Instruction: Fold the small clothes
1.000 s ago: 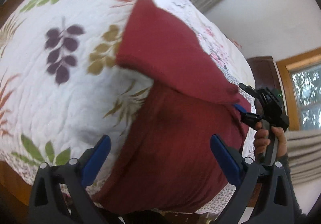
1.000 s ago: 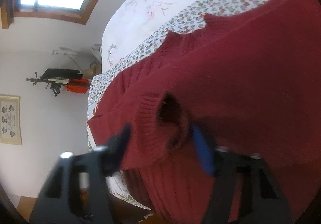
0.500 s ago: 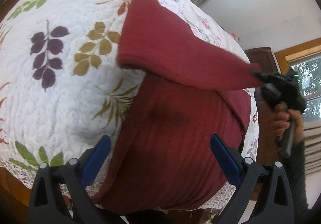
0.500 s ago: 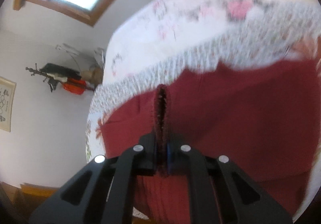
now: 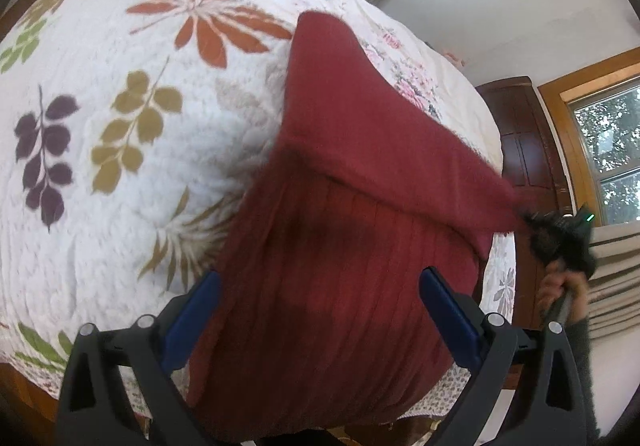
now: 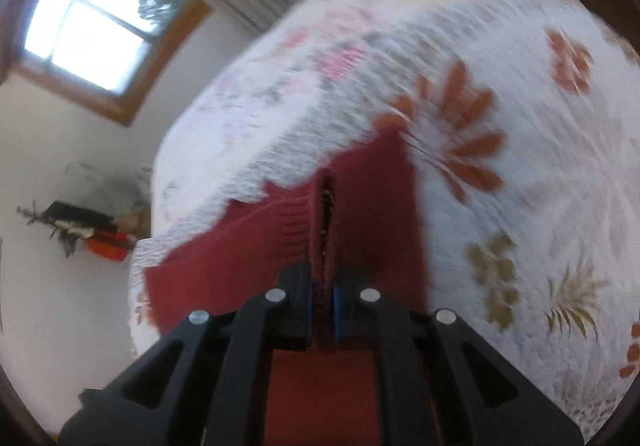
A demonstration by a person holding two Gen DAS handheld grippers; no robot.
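Observation:
A dark red knit sweater point(image 5: 332, 278) lies on the quilted bed. Its sleeve point(image 5: 360, 118) is pulled taut off the bed, running toward the right. My right gripper point(image 6: 323, 306) is shut on the ribbed cuff point(image 6: 324, 222) of that sleeve; in the left wrist view this same gripper point(image 5: 560, 234) shows blurred at the far right, held by a hand point(image 5: 564, 290). My left gripper point(image 5: 320, 310) hovers open over the sweater's body, its blue pads point(image 5: 448, 314) wide apart with nothing between them.
The bed carries a white quilt point(image 5: 112, 126) printed with leaves, with a floral sheet point(image 6: 280, 78) further back. A dark wooden cabinet point(image 5: 524, 138) and a window point(image 5: 608, 150) stand beyond the bed. A coat rack point(image 6: 76, 226) stands by the wall.
My right gripper closed on the sleeve cuff and lifted it, drawing the sleeve up and out to the right. My left gripper stayed open over the sweater's body.

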